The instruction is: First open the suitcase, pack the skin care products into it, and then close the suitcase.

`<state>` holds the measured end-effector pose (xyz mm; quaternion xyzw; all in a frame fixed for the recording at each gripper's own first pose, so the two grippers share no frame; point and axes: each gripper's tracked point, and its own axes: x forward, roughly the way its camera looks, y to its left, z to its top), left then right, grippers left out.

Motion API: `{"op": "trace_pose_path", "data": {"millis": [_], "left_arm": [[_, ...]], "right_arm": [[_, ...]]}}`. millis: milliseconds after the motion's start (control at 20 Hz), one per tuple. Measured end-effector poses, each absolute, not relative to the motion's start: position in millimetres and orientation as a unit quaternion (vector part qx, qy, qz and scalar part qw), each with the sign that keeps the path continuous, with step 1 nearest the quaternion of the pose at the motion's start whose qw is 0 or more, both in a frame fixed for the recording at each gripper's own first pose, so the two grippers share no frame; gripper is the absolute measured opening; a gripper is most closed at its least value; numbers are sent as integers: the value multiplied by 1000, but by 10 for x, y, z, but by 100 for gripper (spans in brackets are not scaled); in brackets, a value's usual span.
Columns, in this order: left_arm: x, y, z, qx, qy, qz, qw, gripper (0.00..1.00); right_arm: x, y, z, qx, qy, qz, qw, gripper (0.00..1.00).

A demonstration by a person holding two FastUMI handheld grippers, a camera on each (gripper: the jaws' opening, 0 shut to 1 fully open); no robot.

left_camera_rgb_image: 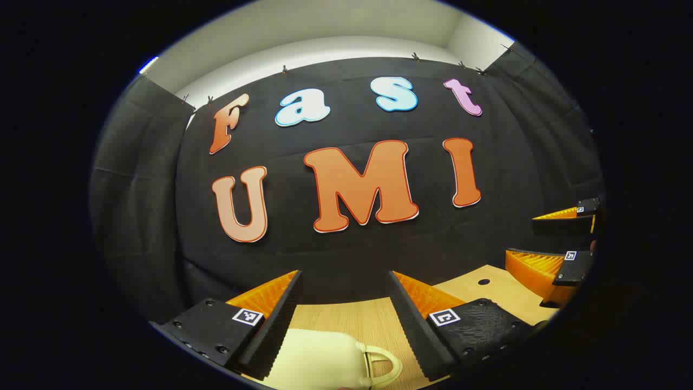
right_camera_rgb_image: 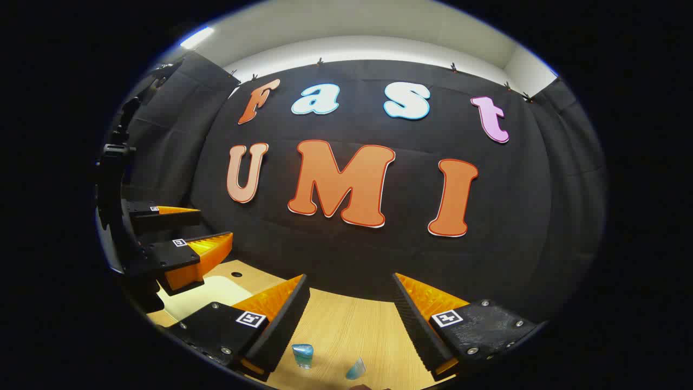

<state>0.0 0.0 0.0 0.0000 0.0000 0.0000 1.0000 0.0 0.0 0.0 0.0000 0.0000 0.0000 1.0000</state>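
I hold left claw (left_camera_rgb_image: 344, 281) wide open, gripping nothing; cream suitcase (left_camera_rgb_image: 319, 360) with handle lies just below, between fingers, on wooden table (left_camera_rgb_image: 352, 319). Right claw (right_camera_rgb_image: 351, 284) wide open, empty; two small blue bottles (right_camera_rgb_image: 303, 355) stand on table below, between fingers, apart.

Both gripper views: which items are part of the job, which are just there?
Job:
- suitcase, pale, with handle, below the left gripper
- two blue bottles below the right gripper

Just there:
- table
- table hole
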Motion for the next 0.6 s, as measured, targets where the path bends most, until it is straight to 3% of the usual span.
{"op": "trace_pose_path", "data": {"millis": [600], "left_arm": [[22, -6, -61, 13, 8, -3, 1000, 95]], "right_arm": [[7, -87, -102, -2, 9, -12, 1000, 95]]}}
